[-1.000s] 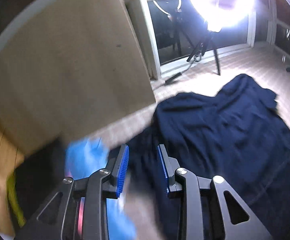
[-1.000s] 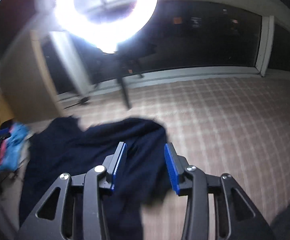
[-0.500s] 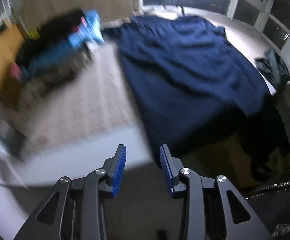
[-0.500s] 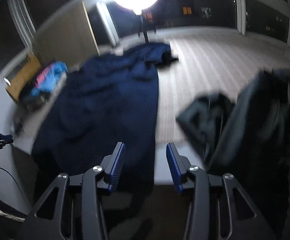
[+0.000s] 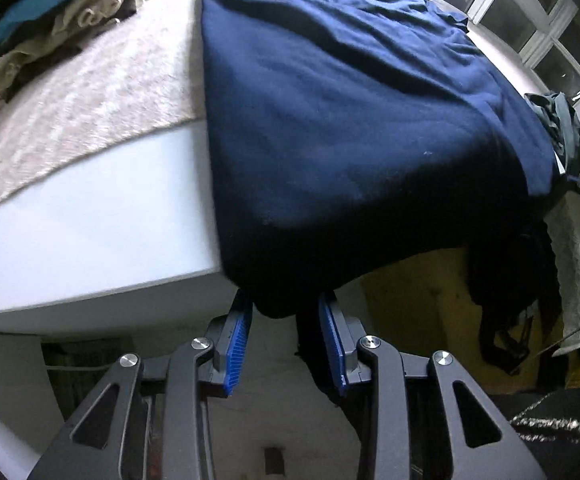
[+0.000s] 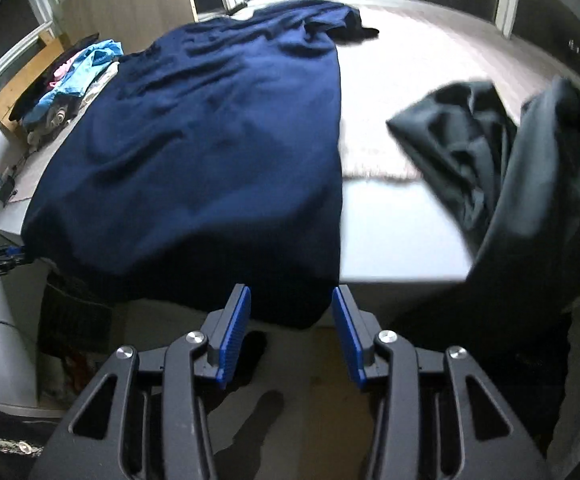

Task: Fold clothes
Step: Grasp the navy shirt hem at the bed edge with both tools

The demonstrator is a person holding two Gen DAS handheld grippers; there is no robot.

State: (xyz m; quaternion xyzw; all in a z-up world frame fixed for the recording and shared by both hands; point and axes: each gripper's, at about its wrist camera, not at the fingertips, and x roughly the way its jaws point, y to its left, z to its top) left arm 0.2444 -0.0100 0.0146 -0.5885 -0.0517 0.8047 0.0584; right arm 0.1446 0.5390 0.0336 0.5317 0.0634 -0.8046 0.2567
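Note:
A large navy blue garment [image 5: 341,92] lies spread flat over the white table [image 5: 90,232], its near hem hanging over the front edge. It also fills the right wrist view [image 6: 210,132]. My left gripper [image 5: 286,320] is open, its jaws on either side of the hanging left corner of the hem. My right gripper [image 6: 290,312] is open, its jaws either side of the hanging right corner. Neither is closed on the cloth.
A pile of mixed clothes [image 5: 50,20] lies at the table's far left, also in the right wrist view [image 6: 74,76]. A dark grey-green garment [image 6: 501,168] is heaped at the table's right edge. A pale textured mat [image 5: 90,92] covers the table top. Windows stand behind.
Both grippers have dropped from high above the table and pulled back to its front edge, and now sit level with the garment's hanging hem. The jaws stay open.

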